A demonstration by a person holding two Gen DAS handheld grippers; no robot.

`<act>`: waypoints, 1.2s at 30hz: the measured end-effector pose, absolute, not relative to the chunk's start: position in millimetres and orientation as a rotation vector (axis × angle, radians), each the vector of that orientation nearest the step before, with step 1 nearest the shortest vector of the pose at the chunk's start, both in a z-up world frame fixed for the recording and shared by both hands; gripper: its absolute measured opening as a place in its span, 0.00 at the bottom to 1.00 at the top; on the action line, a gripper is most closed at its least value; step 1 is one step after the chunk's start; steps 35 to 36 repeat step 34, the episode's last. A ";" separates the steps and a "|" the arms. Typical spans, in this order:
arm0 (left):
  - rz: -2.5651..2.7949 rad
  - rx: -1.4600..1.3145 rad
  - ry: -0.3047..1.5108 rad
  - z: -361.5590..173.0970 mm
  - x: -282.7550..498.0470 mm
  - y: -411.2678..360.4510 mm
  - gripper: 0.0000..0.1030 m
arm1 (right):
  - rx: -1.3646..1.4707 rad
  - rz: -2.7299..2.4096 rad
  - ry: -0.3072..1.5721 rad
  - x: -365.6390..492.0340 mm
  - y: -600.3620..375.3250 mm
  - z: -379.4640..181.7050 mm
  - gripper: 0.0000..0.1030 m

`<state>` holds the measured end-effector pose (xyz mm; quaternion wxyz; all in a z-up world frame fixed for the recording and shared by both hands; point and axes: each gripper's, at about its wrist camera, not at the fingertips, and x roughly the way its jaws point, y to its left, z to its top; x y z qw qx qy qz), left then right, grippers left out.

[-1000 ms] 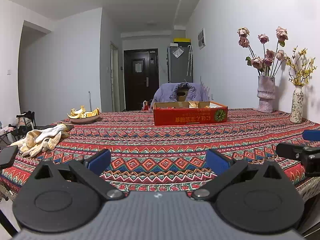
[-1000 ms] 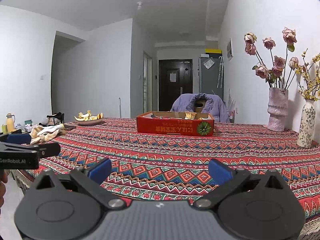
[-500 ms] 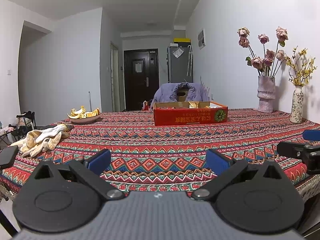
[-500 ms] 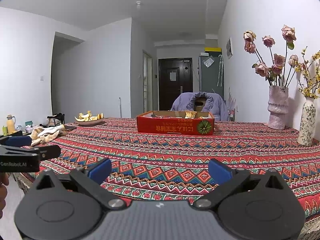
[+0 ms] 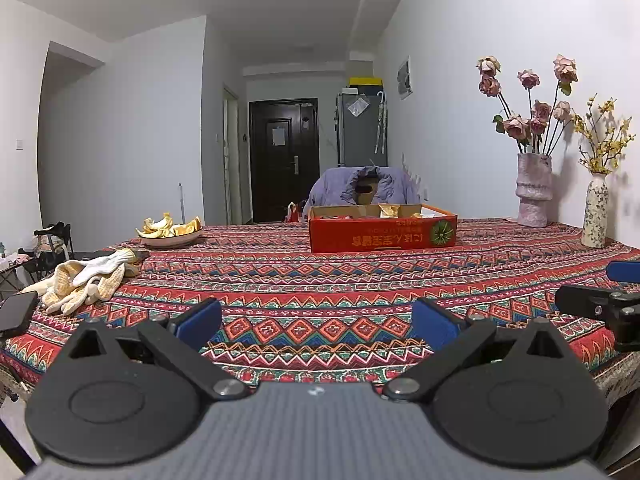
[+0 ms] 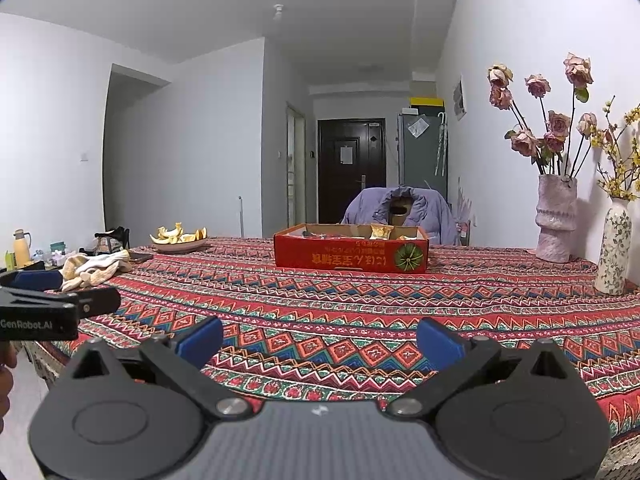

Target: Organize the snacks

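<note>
Nothing has moved; my left gripper point(image 5: 316, 320) and right gripper point(image 6: 320, 334) stay wide open, empty. Only the right view shows a thermos point(image 6: 21, 247) at 9 o'clock. Red cardboard tray point(image 5: 382, 234) at 12 o'clock holds snack packets point(image 5: 389, 211); a bowl point(image 5: 170, 238) holds peels.

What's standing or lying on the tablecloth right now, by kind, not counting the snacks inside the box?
Vases: 2, pink vase and floral vase
Boxes: 1, red box
Plates: 1, plate of peels
Glove piles: 1, gloves
Phones: 2, dark phone and second phone
Total: 7
</note>
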<state>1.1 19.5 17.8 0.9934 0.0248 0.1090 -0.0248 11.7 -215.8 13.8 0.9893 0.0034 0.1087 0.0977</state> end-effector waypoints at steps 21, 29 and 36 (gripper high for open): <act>-0.049 0.053 0.205 20.8 -1.1 21.0 1.00 | 0.015 0.192 0.206 7.9 -217.5 16.9 1.00; -0.042 0.063 0.184 20.3 -4.6 16.5 1.00 | 0.017 0.189 0.205 7.3 -219.4 16.6 1.00; -0.073 0.065 0.195 20.5 -4.9 14.5 1.00 | 0.017 0.186 0.204 7.3 -220.1 16.5 1.00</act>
